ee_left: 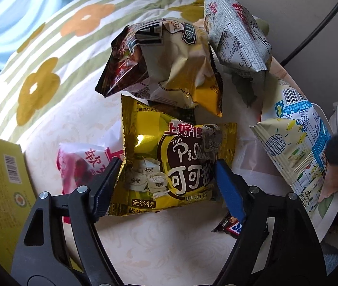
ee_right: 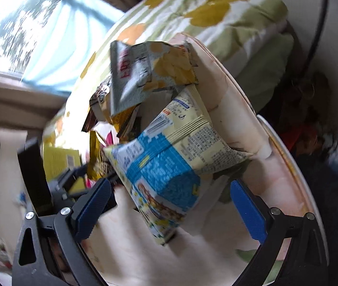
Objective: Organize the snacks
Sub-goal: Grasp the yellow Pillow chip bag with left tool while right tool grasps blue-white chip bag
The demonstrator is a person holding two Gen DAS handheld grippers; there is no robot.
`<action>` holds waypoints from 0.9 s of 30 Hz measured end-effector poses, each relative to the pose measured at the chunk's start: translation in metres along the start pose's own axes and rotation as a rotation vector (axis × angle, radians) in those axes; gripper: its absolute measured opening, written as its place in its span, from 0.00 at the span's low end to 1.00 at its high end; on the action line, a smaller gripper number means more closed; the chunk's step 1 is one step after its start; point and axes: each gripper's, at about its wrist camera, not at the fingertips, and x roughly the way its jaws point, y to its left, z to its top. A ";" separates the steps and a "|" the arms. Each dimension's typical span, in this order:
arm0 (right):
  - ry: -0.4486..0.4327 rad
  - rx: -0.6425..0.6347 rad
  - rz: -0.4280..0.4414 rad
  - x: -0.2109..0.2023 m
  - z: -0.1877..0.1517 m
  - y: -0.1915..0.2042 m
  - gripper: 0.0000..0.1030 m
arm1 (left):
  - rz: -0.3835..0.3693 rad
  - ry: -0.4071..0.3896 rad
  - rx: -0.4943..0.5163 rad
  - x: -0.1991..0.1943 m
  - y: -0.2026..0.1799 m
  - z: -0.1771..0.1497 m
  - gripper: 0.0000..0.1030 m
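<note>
You see a flowered quilt (ee_left: 49, 54) far left, a black cable (ee_left: 316, 31) far right, a window (ee_right: 25, 23) beyond.

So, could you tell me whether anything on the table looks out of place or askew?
Yes: the snack bags lie in a loose heap, not in order. The crumpled gold bag rests tilted over the yellow cocoa bag, and the silver bag leans at the back. The cocoa bag sits between the left gripper fingers.

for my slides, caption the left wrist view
Left claw open around a gold snack bag amid other snack bags on a pale table.
</note>
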 end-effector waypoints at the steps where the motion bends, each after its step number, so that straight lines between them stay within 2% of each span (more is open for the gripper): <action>1: -0.003 0.034 0.015 0.001 0.002 -0.001 0.97 | -0.007 0.001 0.004 0.000 0.000 0.000 0.69; 2: -0.006 0.072 0.032 0.003 0.004 -0.002 0.97 | -0.020 0.001 0.007 0.000 -0.001 0.001 0.63; 11: -0.041 0.256 0.011 0.014 0.019 -0.002 0.97 | -0.043 -0.019 0.013 -0.006 0.002 -0.001 0.59; 18: -0.034 0.268 -0.040 0.028 0.028 -0.006 0.97 | -0.060 -0.026 0.007 -0.014 0.005 -0.001 0.55; 27: -0.039 0.236 -0.017 0.026 0.015 -0.012 0.79 | -0.053 -0.039 0.018 -0.027 0.003 -0.005 0.51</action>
